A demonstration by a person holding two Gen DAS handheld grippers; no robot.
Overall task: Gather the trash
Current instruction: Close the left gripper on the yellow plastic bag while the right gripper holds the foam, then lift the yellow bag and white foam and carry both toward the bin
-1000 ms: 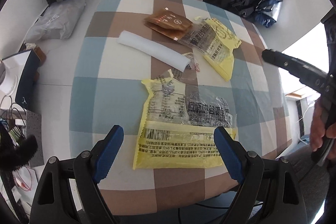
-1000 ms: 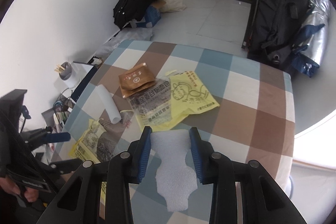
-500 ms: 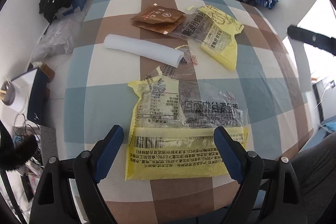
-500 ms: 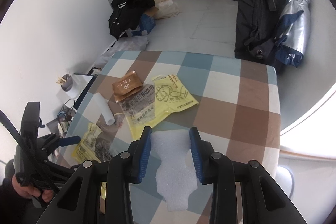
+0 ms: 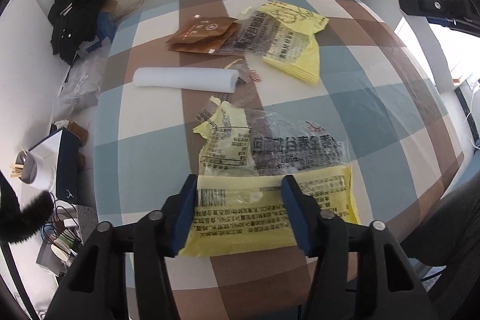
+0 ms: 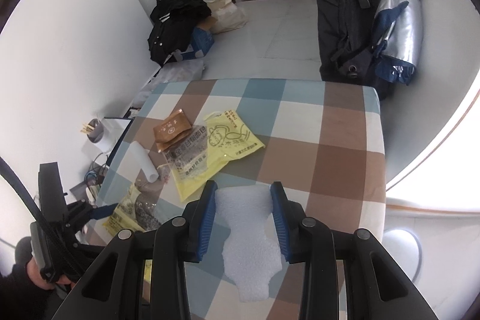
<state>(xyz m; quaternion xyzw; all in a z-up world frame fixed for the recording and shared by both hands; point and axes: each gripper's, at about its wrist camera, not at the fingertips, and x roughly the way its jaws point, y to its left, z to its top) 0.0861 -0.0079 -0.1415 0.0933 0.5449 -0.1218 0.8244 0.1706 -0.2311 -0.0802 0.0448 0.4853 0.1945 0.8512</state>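
Observation:
On the checked tablecloth [image 5: 144, 122] lie a near yellow wrapper [image 5: 270, 170], a white foam roll [image 5: 186, 78], brown sachets [image 5: 204, 33] and a far yellow wrapper [image 5: 288, 32]. My left gripper [image 5: 238, 194] has closed partway, its blue pads on either side of the near yellow wrapper's edge, which looks pinched between them. My right gripper [image 6: 243, 200] is shut on a white foam sheet [image 6: 249, 230] and holds it above the table. The right wrist view also shows the far yellow wrapper [image 6: 222, 152], the brown sachets [image 6: 172, 129], the foam roll [image 6: 144, 159] and the left gripper [image 6: 99, 210].
A black jacket pile [image 6: 177, 26] and bags lie on the floor beyond the table. A dark bag and silver umbrella [image 6: 396, 20] hang at the far right. A cup with sticks [image 6: 94, 132] and cables sit left of the table.
My left gripper has moved in over the near yellow wrapper and narrowed its jaws onto its edge. My right gripper has risen and pulled back with the foam sheet.

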